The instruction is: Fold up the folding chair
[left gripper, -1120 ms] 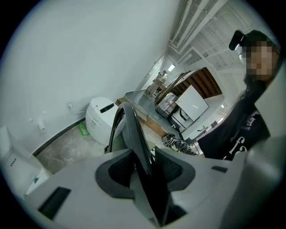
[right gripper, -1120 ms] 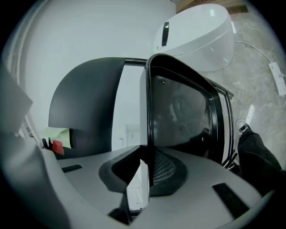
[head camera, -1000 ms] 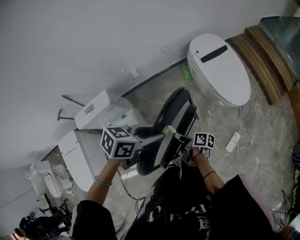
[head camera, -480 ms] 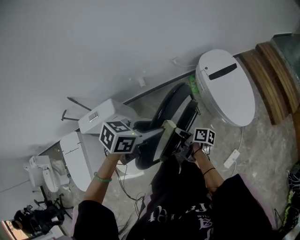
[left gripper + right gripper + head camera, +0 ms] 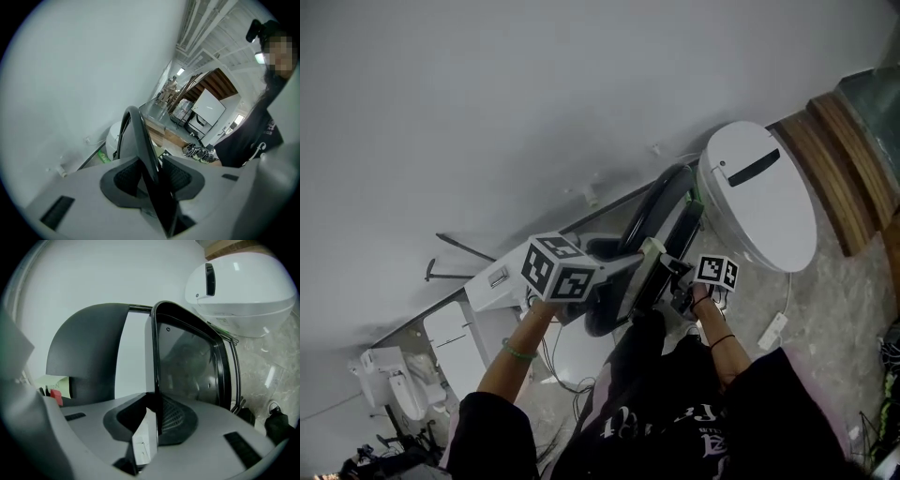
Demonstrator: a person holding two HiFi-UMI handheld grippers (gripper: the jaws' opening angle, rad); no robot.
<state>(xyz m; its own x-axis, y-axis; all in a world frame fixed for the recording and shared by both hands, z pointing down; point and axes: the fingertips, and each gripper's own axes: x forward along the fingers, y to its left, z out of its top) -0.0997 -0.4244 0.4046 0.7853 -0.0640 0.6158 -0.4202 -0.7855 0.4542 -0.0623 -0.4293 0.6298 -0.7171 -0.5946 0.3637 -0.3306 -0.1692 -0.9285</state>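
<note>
Chair (image 5: 654, 214) looks folded: keep left gripper (image 5: 152, 176) (jaws wide) and right gripper (image 5: 157, 420) (jaws near shut) clamped on its edges, clearing toilet (image 5: 759, 197) at 2 o'clock.

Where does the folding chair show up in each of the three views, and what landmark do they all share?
Head view: the folding chair is at centre, just ahead of the person.
Left gripper view: lower centre, its dark rim running up from between the jaws.
Right gripper view: centre, its black panel rising from the jaws.
Shared landmark: the white toilet, just beyond the chair.
</note>
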